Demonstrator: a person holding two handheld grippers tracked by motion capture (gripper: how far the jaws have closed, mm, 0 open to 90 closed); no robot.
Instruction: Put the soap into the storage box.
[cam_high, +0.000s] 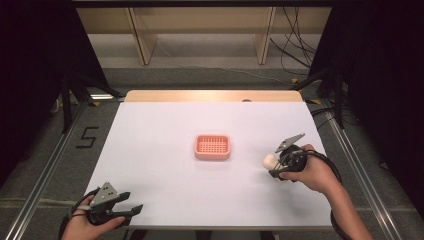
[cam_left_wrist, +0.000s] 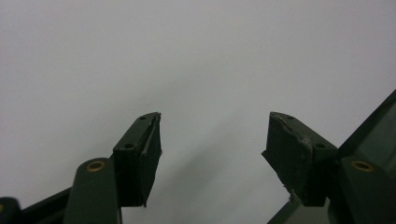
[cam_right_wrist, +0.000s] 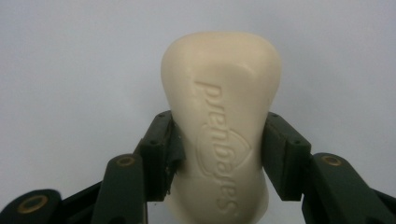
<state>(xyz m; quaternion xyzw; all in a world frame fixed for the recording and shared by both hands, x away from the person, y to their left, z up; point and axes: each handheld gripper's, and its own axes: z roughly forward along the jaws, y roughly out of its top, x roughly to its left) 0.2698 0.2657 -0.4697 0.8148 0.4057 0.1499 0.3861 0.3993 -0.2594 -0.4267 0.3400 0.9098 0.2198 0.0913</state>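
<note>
A cream bar of soap (cam_right_wrist: 222, 116) with embossed lettering sits clamped between the two black jaws of my right gripper (cam_right_wrist: 217, 140). From above, the same soap (cam_high: 269, 161) shows at the tip of the right gripper (cam_high: 274, 164), held just over the white table, right of a pink slatted soap dish (cam_high: 212, 147) that lies at the table's middle. My left gripper (cam_high: 131, 204) rests at the near left edge, jaws apart. In its own view the left gripper (cam_left_wrist: 215, 133) stands open over bare white surface, nothing between its fingers.
The white sheet covers the table (cam_high: 165, 125), with a wooden strip along its far edge. Black curtains and metal rails flank both sides. Wooden shelf legs and loose cables stand on the floor behind.
</note>
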